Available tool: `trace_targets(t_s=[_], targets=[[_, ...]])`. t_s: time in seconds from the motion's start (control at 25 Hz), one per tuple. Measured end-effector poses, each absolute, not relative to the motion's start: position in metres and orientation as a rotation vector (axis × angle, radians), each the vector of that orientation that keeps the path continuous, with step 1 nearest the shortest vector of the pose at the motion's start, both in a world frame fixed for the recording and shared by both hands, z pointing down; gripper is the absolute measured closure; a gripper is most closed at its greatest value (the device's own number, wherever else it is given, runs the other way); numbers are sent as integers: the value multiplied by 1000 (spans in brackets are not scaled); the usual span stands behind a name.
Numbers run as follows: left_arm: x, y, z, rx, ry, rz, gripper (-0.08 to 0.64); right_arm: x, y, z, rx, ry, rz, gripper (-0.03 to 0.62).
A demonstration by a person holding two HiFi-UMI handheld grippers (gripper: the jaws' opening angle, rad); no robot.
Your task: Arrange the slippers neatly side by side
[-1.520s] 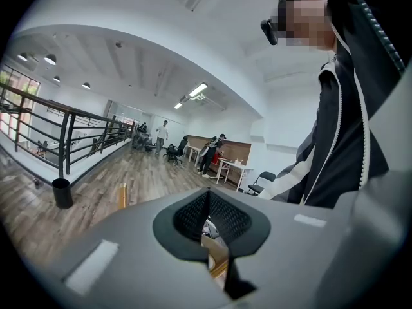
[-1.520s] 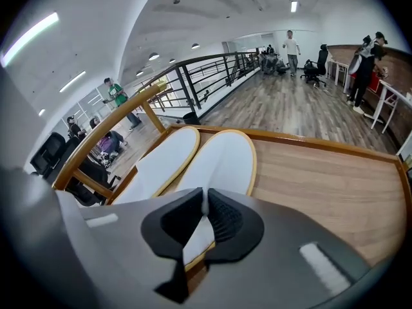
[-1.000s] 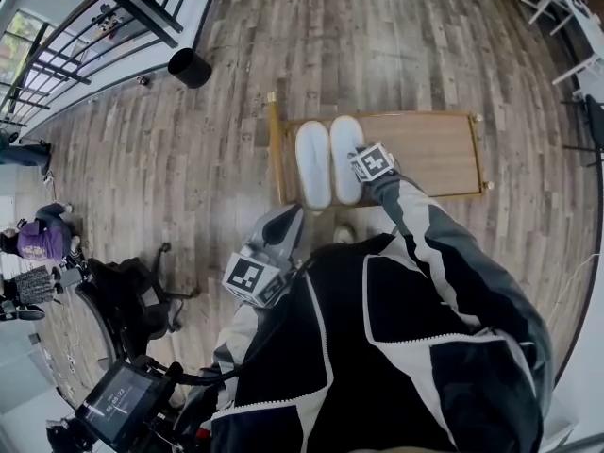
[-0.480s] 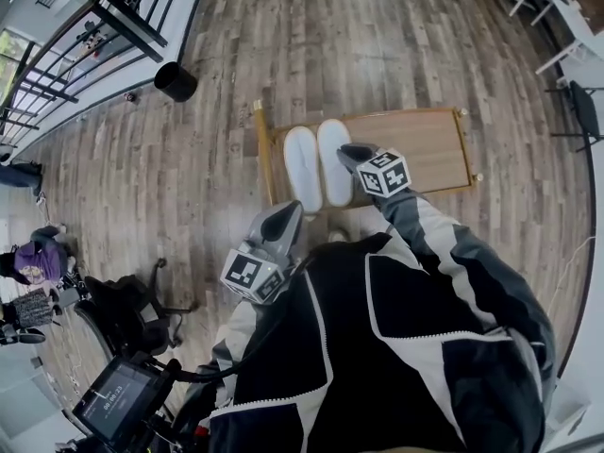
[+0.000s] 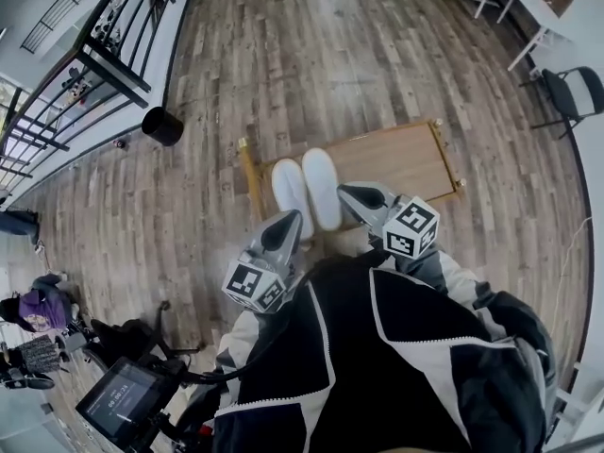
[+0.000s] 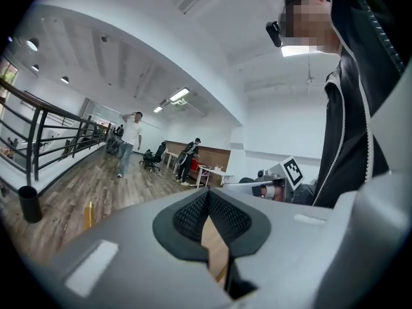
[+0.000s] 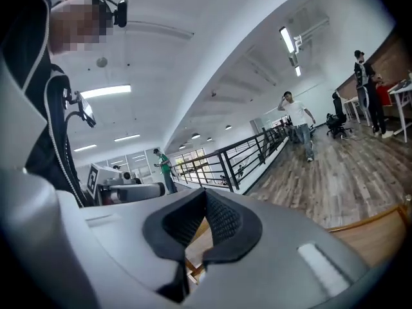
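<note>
Both slippers sit on the left end of the low wooden board [image 5: 401, 159], far of me, well clear of either tool.
- Left slipper [image 5: 290, 196] and right slipper [image 5: 322, 187] lie just beside each other; I cannot see a gap between them.
- The long axes run near to far and parallel, with the far ends leaning a touch left.
- The right one reaches slightly farther.
- Toe or heel: too small to tell which end is which.

Left gripper [image 5: 289, 221]: clenched on nothing, pointing level. Right gripper [image 5: 351, 194]: its jaws have just been closing, and they meet with nothing between them.

By my reading the pair looks arranged.

Risks from here:
- Both tips hang over the near ends of the pair in the head view. A careless dip or sideways swing could nudge one slipper askew and spoil the parallel line.
- The left slipper lies close to the board's raised left rail [image 5: 247, 166]. A push that way could ride it up on the rail, tilted.
</note>
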State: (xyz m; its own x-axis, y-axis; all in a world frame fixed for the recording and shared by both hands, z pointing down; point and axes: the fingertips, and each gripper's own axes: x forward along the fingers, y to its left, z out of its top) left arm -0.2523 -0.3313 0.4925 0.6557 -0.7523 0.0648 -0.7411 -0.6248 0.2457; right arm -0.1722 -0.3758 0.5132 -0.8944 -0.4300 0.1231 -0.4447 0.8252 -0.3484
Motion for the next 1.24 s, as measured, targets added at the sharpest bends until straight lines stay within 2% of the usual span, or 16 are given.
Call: trace_targets(t_s=[1.24], targets=[[-237, -340, 488, 2654, -1157, -60, 543, -180, -361, 507, 629, -2978, 435, 591]])
